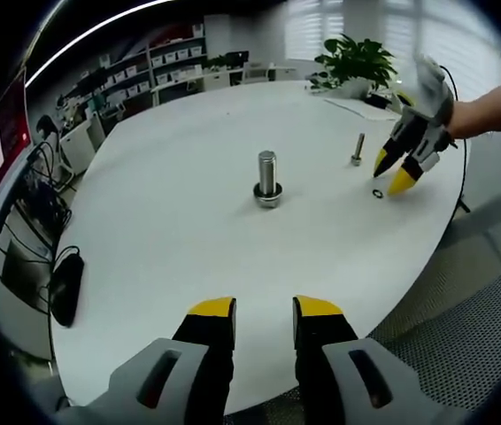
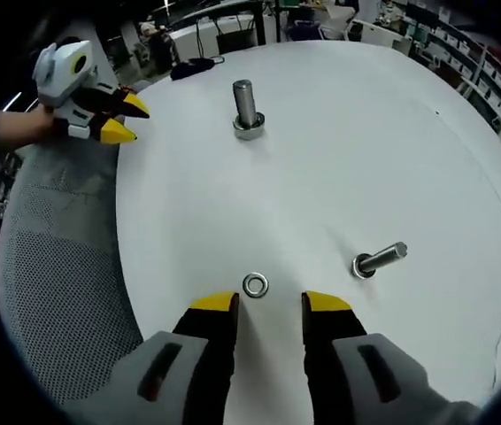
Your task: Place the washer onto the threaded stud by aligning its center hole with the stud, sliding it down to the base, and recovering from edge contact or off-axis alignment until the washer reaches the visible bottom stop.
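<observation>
The washer [image 2: 255,285] lies flat on the white table [image 2: 339,150], just ahead of the right gripper [image 2: 272,303] and between the lines of its two jaws, which stand apart with nothing held. In the left gripper view the same washer [image 1: 378,193] shows as a small ring just below the right gripper's yellow tips [image 1: 395,173]. The right gripper is clearly the nearer tool; the left gripper [image 1: 265,308], jaws also apart and empty, hangs over the table edge, well apart from the washer.

Taking the washer as landmark, the small stud [image 2: 379,260] stands just beside it to the right in the right gripper view, its head on the table and its shank pointing up; in the left gripper view the small stud [image 1: 358,148] rises upright just beyond the washer. The large stud [image 2: 247,109] stands upright farther off, straight ahead of the washer and toward the table's middle, seated on a wide base collar. Which stud the washer fits cannot be told from its size here.

The coming move probably turns on lowering the right jaws straight onto the washer. No containers are on the table.
</observation>
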